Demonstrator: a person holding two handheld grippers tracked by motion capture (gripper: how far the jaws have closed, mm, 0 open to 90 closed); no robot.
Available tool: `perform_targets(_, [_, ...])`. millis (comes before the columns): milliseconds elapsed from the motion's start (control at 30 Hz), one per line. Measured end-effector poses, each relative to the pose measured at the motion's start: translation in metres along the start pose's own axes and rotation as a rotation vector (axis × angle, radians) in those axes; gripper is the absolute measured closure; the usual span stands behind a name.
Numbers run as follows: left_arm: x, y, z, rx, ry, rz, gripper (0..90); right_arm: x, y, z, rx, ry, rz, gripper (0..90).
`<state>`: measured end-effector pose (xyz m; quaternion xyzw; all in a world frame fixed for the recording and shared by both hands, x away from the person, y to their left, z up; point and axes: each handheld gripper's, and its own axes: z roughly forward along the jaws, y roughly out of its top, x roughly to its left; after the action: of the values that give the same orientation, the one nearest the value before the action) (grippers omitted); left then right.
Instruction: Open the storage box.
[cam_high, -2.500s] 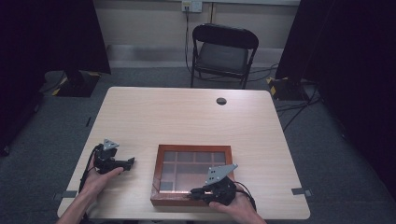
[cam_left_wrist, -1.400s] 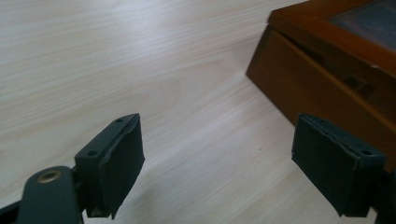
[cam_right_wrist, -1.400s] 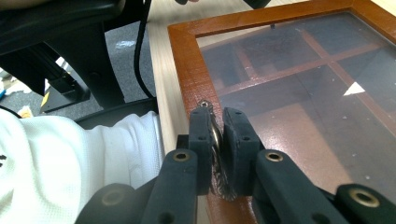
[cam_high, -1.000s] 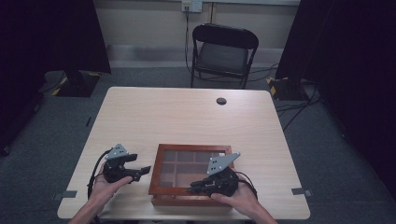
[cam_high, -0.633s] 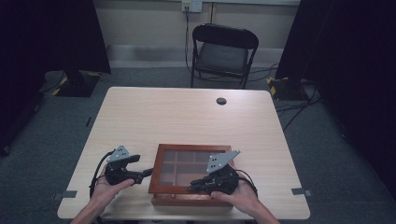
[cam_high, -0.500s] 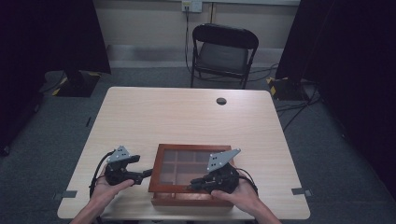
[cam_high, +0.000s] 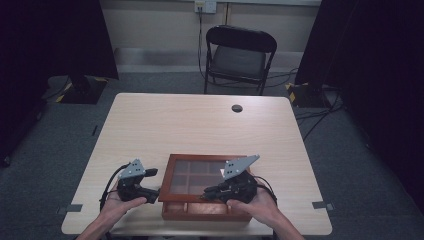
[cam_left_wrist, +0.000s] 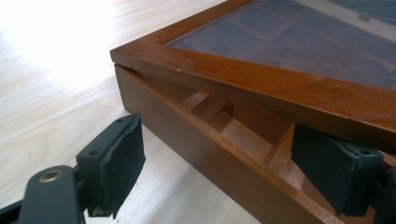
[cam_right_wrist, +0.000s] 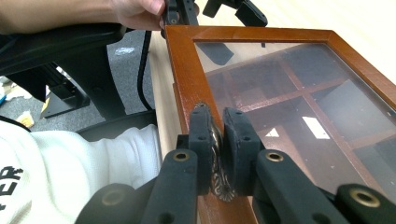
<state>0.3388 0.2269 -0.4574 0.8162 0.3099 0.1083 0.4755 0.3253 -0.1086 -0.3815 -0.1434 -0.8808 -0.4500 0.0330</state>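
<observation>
1. I am working on the wooden box (cam_high: 205, 187), sitting at the near edge of the table (cam_high: 200, 120).
2. My right gripper (cam_right_wrist: 217, 154) is pinching the lid's metal clasp (cam_right_wrist: 217, 179).
3. My left gripper (cam_left_wrist: 233, 175) is spread wide at the box's corner, one jaw outside, one in the gap under the lid (cam_left_wrist: 261, 81).
4. I am aiming to lift slowly, bracing the base.

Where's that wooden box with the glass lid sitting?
The wooden box sits at the table's near edge in the high view, between the left claw and right claw.
</observation>
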Motion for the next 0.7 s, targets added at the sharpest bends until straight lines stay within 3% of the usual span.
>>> perform_targets(167, [0.000, 0.001, 0.000, -0.015, -0.002, -0.005, 17.1, 0.001, 0.000, -0.002, -0.014, -0.012, 0.002, 80.0])
perform_targets(233, [0.000, 0.001, 0.000, -0.011, -0.003, -0.001, 17.1, 0.000, 0.000, -0.006, -0.047, 0.006, 0.014, 77.5])
perform_targets(433, [0.000, 0.001, 0.000, -0.012, 0.001, 0.000, 17.6, -0.002, -0.003, -0.020, -0.100, -0.041, 0.025, 67.3])
perform_targets(500, [-0.001, 0.002, 0.000, -0.014, -0.003, -0.002, 18.0, -0.002, -0.009, -0.024, -0.106, -0.077, 0.035, 58.3])
perform_targets(700, [-0.001, 0.003, -0.001, -0.023, -0.004, -0.011, 18.6, -0.006, -0.021, -0.034, -0.113, -0.092, 0.081, 43.7])
